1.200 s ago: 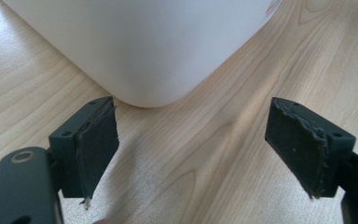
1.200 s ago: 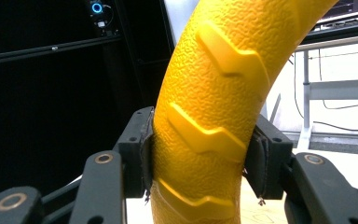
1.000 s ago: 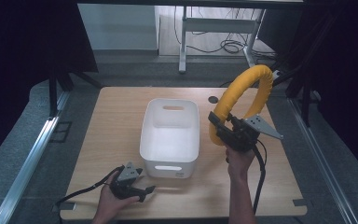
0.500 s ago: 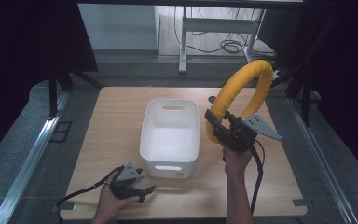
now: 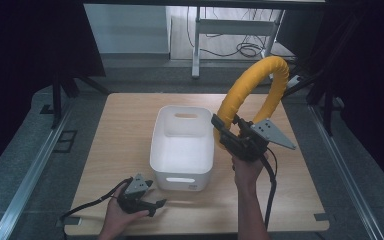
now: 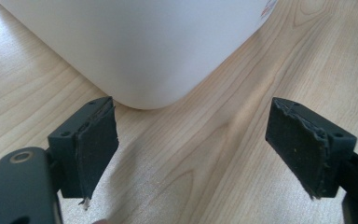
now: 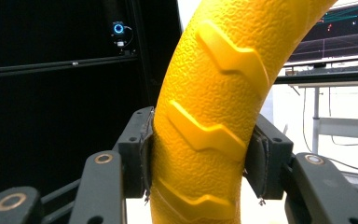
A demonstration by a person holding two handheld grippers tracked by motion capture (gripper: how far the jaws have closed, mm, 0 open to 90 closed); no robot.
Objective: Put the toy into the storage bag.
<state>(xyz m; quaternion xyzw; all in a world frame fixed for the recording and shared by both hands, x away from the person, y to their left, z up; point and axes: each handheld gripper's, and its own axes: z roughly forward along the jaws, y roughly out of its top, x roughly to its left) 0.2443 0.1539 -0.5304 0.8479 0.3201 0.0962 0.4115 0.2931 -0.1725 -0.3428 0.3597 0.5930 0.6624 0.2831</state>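
One yellow ring upright, arching away | right gripper fingers clamp it | left gripper fingers wide

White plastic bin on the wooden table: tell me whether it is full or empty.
Empty. The high view looks straight into the white plastic bin and shows bare white floor and walls, nothing inside.

The pale wooden counter carried a white bin near its middle; the left tongs rested near its front edge.
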